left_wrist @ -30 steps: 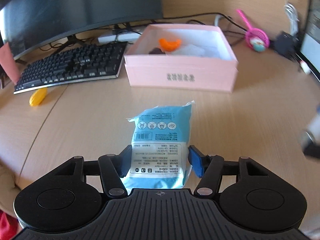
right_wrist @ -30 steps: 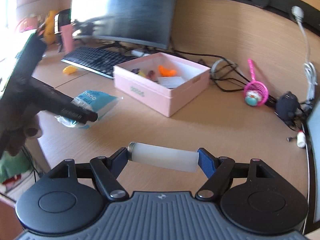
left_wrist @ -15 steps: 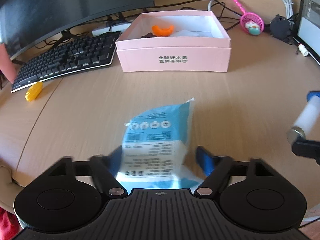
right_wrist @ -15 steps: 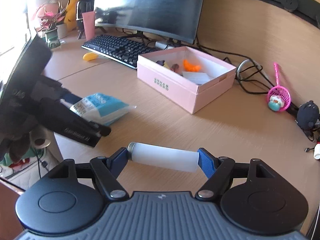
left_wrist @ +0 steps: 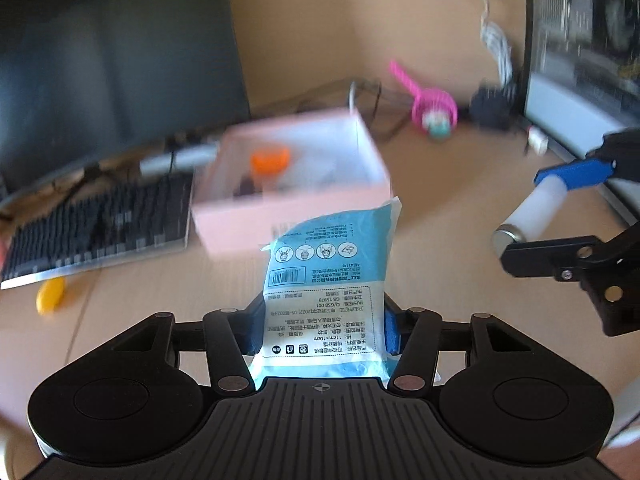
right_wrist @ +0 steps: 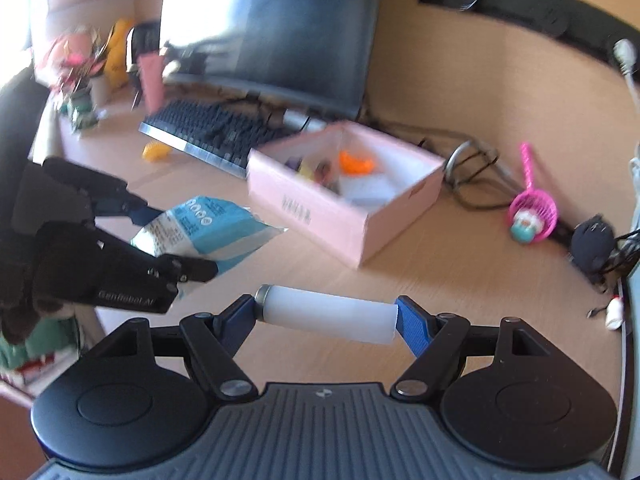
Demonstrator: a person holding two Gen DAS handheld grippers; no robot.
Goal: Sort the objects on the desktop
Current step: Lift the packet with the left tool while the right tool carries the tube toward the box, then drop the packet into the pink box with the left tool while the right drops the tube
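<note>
A blue and white packet [left_wrist: 328, 280] hangs tilted above the desk, pinched between the pads of my left gripper [left_wrist: 322, 328], whose jaws are closing on it. The right wrist view shows the same packet [right_wrist: 208, 228] held off the wood by the left gripper [right_wrist: 172, 240]. My right gripper [right_wrist: 325, 312] is shut on a white tube [right_wrist: 332, 316] gripped end to end, also visible at the right edge of the left wrist view as the tube [left_wrist: 536, 210]. The open pink box [left_wrist: 224, 220] stands just behind the packet, with an orange piece [left_wrist: 270, 160] and other small items inside.
A black keyboard [left_wrist: 100, 224] and a dark monitor [left_wrist: 112, 72] stand left of the box. A yellow toy [left_wrist: 50, 294] lies by the keyboard. A pink toy [left_wrist: 434, 114], a black object [left_wrist: 490, 106] and cables lie at the back right. Plants and a pink cup [right_wrist: 152, 80] stand far left.
The left jaws have closed in on the packet and lifted it off the desk, its far end now in front of the pink box. The right gripper rose slightly, still holding the tube.
</note>
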